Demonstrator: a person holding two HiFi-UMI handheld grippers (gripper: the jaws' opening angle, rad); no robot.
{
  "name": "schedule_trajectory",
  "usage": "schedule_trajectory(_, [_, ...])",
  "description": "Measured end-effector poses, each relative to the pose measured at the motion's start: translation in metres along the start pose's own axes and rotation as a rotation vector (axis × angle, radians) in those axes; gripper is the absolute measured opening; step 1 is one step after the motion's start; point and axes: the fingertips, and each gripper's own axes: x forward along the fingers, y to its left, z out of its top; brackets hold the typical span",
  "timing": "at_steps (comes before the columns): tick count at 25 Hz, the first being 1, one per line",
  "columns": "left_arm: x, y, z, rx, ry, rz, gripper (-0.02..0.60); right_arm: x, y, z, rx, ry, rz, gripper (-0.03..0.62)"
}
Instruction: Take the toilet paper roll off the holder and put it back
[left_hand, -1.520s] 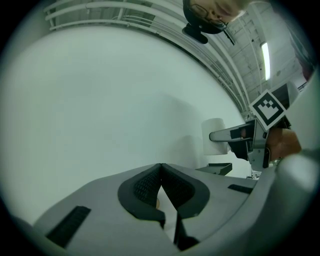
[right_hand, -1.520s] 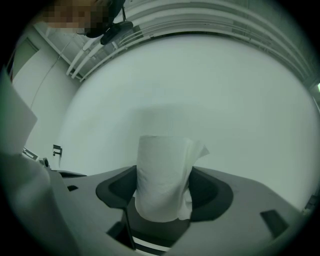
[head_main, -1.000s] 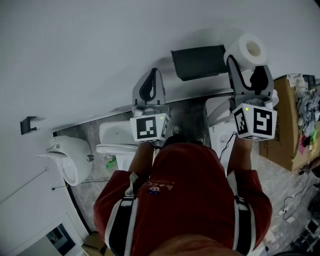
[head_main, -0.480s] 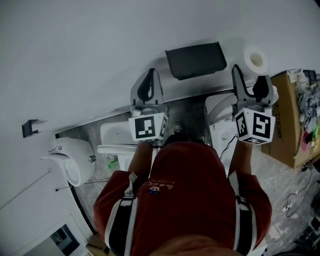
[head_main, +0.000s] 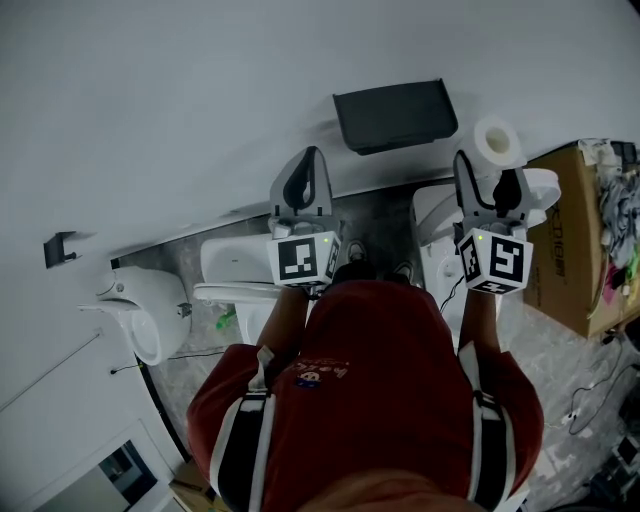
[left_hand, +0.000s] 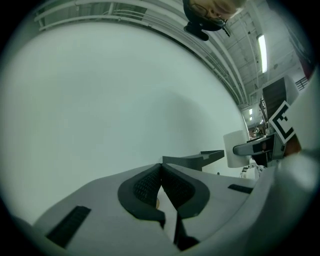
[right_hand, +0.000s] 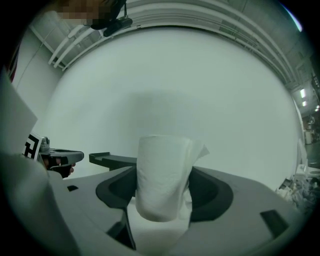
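The toilet paper roll (head_main: 497, 142) is off the holder (head_main: 395, 115) and sits in my right claw (head_main: 487, 170), just to the right of the holder and a little below its level in the head view. It stands on end with the core hole facing up. In the right gripper view the roll (right_hand: 162, 175) fills the gap of my right claw (right_hand: 164, 180), both pads pressed into its sides, with a loose flap of paper sticking out at its upper right; the holder (right_hand: 112, 160) shows as a dark ledge to the left of it. My left claw (head_main: 313, 152) is clenched on nothing, below and left of the holder; in the left gripper view its tips (left_hand: 161, 167) meet, with the holder (left_hand: 192, 160) just beyond them to the right. The holder is fixed to a plain pale wall (head_main: 180, 100). Well right of the holder stands a cardboard box (head_main: 575, 240), and below it a white toilet (head_main: 435, 215).
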Motion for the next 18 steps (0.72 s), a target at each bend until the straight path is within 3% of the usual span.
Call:
schedule_trajectory(7, [-0.003,-0.003,-0.012,0.002,0.02,0.001,0.015,-0.001,0.009,-0.021,0.002,0.06,0.039,0.318])
schedule_trajectory(18, [-0.004,-0.005,-0.012,0.008,0.037,0.005,0.014,0.0,0.008,-0.023,-0.006,0.071,0.049,0.318])
